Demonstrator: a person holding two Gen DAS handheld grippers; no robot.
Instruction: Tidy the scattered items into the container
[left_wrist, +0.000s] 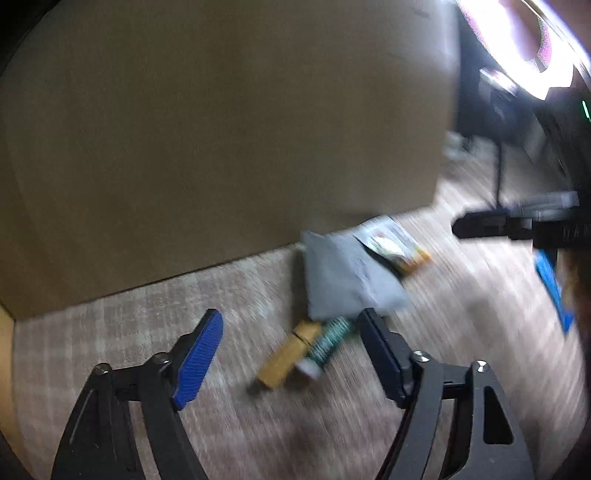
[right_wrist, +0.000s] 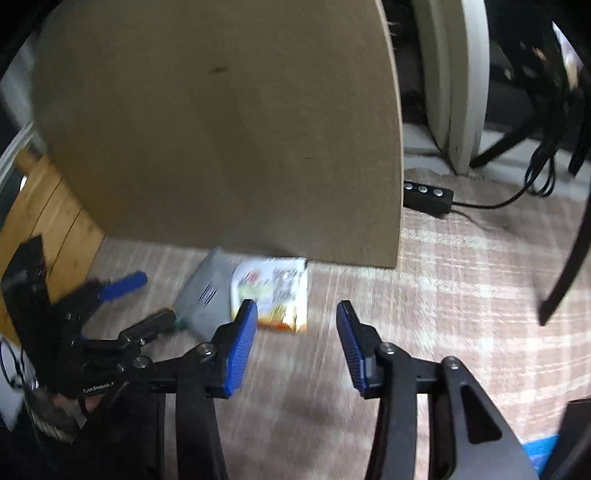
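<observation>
A big cardboard box (left_wrist: 221, 147) stands on the carpet; it also fills the right wrist view (right_wrist: 221, 129). At its foot lie a grey pouch (left_wrist: 347, 277), a white and orange packet (left_wrist: 395, 247), a yellow box (left_wrist: 288, 354) and a green tube (left_wrist: 327, 343). My left gripper (left_wrist: 291, 328) is open and empty, just above the yellow box and tube. My right gripper (right_wrist: 297, 314) is open and empty, near the packet (right_wrist: 273, 295) and the pouch (right_wrist: 208, 291). The left gripper also shows in the right wrist view (right_wrist: 147, 299).
A black power strip (right_wrist: 428, 195) with a cable lies right of the box. A white post (right_wrist: 458, 81) and dark chair legs (right_wrist: 565, 273) stand at the right. Wooden floor (right_wrist: 44, 210) shows at the left. The views are motion-blurred.
</observation>
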